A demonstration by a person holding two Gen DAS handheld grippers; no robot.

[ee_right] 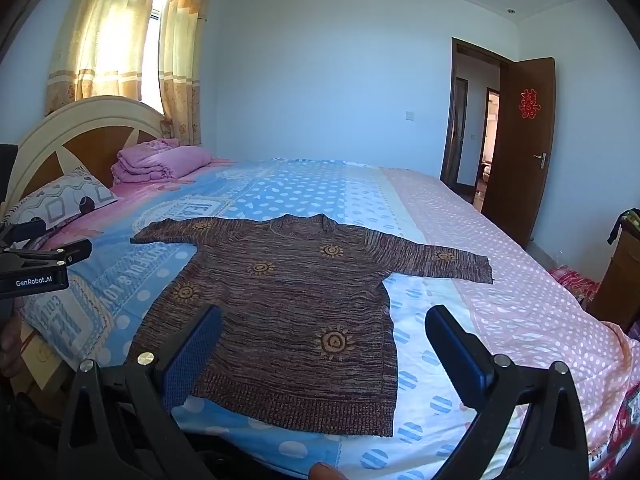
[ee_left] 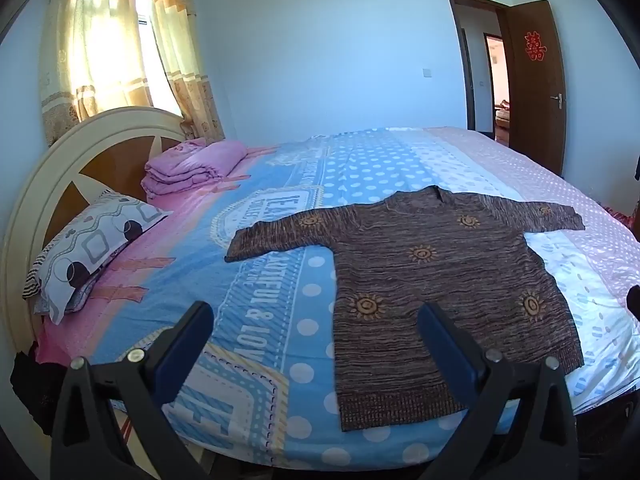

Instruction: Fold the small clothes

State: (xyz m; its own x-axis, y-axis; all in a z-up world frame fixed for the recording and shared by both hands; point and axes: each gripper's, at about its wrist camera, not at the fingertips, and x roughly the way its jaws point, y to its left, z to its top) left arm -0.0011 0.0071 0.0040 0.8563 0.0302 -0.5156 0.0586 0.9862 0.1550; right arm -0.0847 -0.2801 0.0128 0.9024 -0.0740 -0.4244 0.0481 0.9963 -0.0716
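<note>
Brown sweater [ee_right: 288, 300] lies flat on bed [ee_right: 500, 312], sleeves spread, hem toward cam. R gripper [ee_right: 324, 320] hovers over hem, jaws wide apart, nothing held. L gripper [ee_right: 60, 254] at left edge.

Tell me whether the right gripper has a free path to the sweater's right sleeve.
Probably yes. The right gripper is open above the brown sweater, whose right sleeve lies flat and uncovered on the bed sheet, with nothing between them.

"GenRobot.AI" in white on black body of left gripper [ee_right: 34, 280]. Bed sheet [ee_left: 256, 320] carries large white letters, partly readable: "…AUTIFUL & LOV…". Red double-happiness sign [ee_right: 529, 104] on brown door [ee_right: 520, 184].
</note>
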